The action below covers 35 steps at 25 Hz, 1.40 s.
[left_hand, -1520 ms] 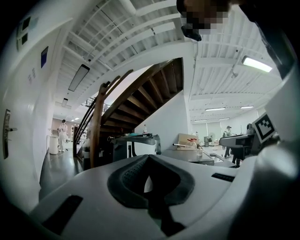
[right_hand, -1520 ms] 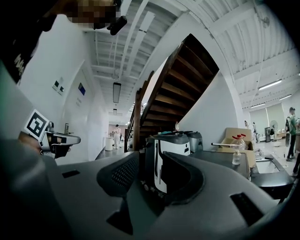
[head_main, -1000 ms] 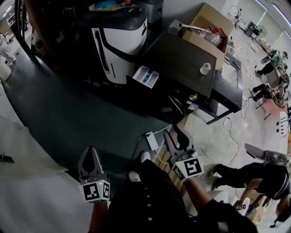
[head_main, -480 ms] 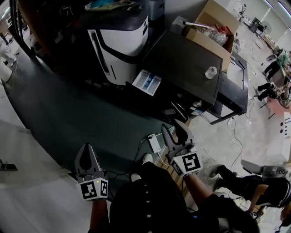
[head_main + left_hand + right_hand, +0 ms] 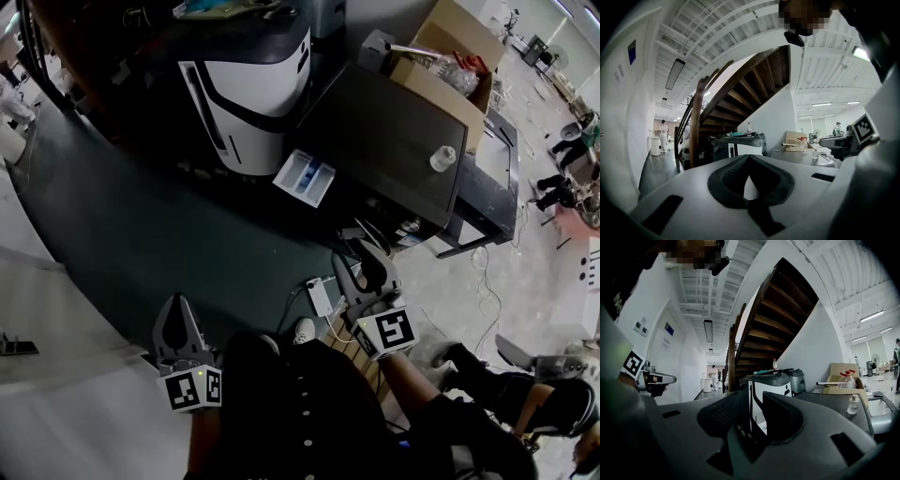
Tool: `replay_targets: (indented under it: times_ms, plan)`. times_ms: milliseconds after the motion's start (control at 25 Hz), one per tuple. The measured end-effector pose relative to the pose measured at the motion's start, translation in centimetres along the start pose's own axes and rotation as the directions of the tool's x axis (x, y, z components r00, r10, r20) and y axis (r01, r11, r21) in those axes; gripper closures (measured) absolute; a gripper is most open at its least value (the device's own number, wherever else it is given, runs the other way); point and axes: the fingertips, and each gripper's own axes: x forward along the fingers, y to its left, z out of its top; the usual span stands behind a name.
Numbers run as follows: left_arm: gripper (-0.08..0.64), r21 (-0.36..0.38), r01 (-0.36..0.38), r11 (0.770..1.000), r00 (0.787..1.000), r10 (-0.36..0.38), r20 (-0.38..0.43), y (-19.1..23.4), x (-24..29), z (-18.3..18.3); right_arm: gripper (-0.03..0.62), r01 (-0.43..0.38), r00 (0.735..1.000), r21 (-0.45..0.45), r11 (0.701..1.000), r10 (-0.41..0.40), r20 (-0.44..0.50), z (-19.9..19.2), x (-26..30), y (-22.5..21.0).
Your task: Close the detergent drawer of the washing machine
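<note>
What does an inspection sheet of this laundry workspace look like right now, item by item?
Surface: dark floor; washing machine top holds a small bottle.
Job's things: detergent drawer stands pulled out.
Clutter: open cardboard box beside the washer.
Grippers: left gripper shut, empty; right gripper open, empty; both short of the drawer.
Cables: power strip with leads on the floor.
Surroundings: staircase, white machine, person in white far off.

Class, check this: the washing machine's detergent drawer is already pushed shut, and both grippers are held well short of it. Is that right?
No. The head view shows the detergent drawer pulled out of the washing machine, not shut. The left gripper and right gripper are indeed short of it.
</note>
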Motion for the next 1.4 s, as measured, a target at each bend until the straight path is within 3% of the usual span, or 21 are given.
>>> replay_targets:
  times_ms: [280,800,1000,1400]
  plan:
    - [0.552,-0.004,0.044,0.999,0.999,-0.044,-0.006,1.0,3.5,-0.3,0.443,0.035,0.999,0.001,0.999,-0.035,-0.012,0.1,2.5,-0.5]
    - [0.552,-0.002,0.219,0.976,0.976,-0.219,-0.002,7.0,13.2,0.6,0.443,0.219,0.976,-0.005,0.976,-0.219,-0.01,1.0,9.4,0.3]
    - [0.552,0.004,0.294,0.956,0.956,-0.294,-0.001,8.3,16.3,0.8,0.444,0.287,0.958,-0.002,0.958,-0.287,-0.017,1.2,11.2,0.8]
    - [0.552,0.012,0.452,0.892,0.892,-0.452,0.015,10.0,21.8,0.9,0.445,0.463,0.887,0.015,0.886,-0.462,-0.013,0.8,12.6,1.8]
